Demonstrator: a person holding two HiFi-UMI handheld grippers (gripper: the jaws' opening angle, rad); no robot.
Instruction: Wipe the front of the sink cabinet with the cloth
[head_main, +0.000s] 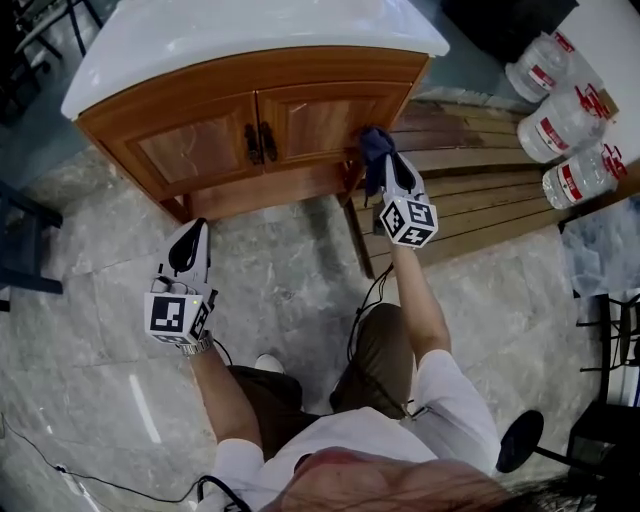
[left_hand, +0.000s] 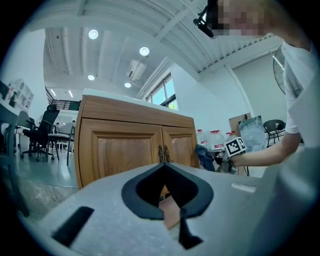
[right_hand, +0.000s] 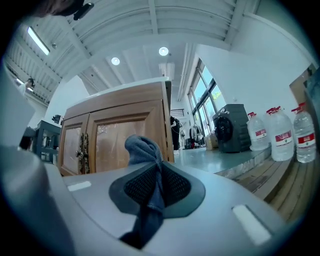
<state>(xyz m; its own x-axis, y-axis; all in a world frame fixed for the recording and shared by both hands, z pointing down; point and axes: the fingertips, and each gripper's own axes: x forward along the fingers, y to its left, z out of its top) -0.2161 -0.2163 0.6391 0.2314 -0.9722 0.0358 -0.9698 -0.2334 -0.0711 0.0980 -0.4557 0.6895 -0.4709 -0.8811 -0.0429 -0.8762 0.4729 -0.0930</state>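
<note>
1. The left claw (head_main: 190, 240) is held low and well short of the sink cabinet (head_main: 215, 145), its jaws pressed together on nothing. This is judged a sound place for it, clear of the doors.
2. The right claw (head_main: 392, 172) is pinched on the cloth (head_main: 374, 148), which is bunched past the tips and hangs down between the jaws.
3. The cloth is placed at the cabinet's right front edge, just beside the right door (head_main: 322, 118). Actual contact cannot be confirmed.
4. For a good wipe, the bunched cloth should be pressed flat to the wood so that no claw tip scrapes it. Strokes should be drawn leftward across both doors and eased round the handles (head_main: 260, 140).
</note>
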